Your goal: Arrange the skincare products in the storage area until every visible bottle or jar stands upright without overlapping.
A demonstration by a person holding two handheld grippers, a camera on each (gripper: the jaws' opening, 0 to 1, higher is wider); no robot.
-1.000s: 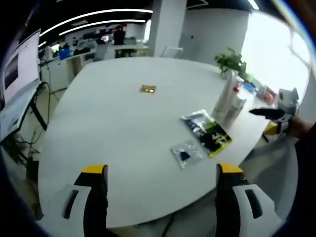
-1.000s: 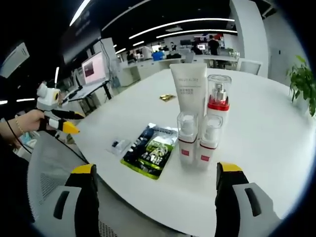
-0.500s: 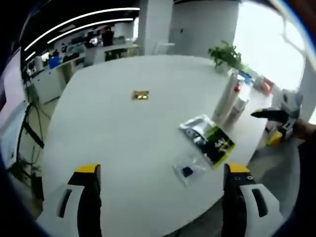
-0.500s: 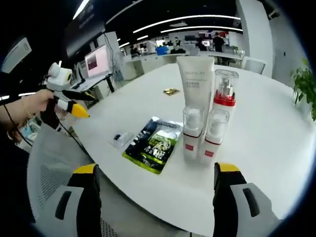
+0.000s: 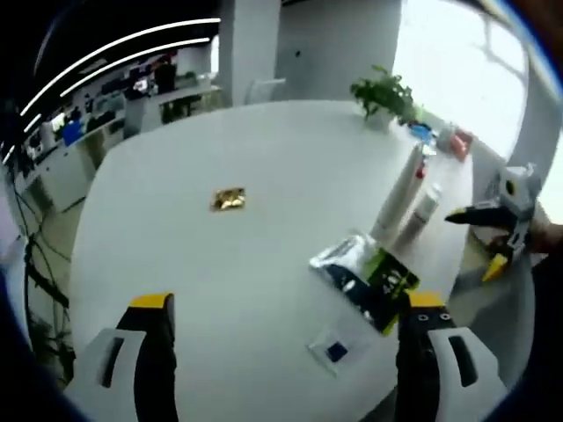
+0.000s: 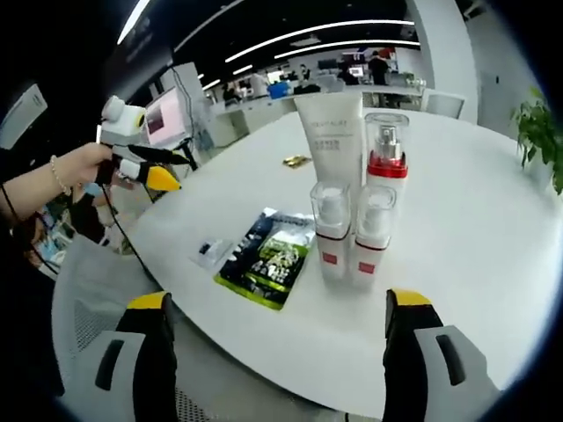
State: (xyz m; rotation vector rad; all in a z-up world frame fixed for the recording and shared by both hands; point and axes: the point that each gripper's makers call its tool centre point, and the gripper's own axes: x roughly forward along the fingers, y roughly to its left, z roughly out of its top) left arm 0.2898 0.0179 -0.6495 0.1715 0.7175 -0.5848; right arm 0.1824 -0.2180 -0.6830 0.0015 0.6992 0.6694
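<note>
Four skincare containers stand upright, clustered on the white table (image 6: 493, 255): a tube (image 6: 332, 145), a pump bottle (image 6: 385, 158), and two small bottles (image 6: 331, 230) in front, labels too small to read. A dark packet (image 6: 268, 257) lies beside them. Both grippers (image 5: 286, 303) (image 6: 274, 303) gape wide, holding nothing.

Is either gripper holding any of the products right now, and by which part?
Nothing is held. The left gripper and right gripper both stand open over the white round table, apart from the white tube and clear red-banded bottles.
</note>
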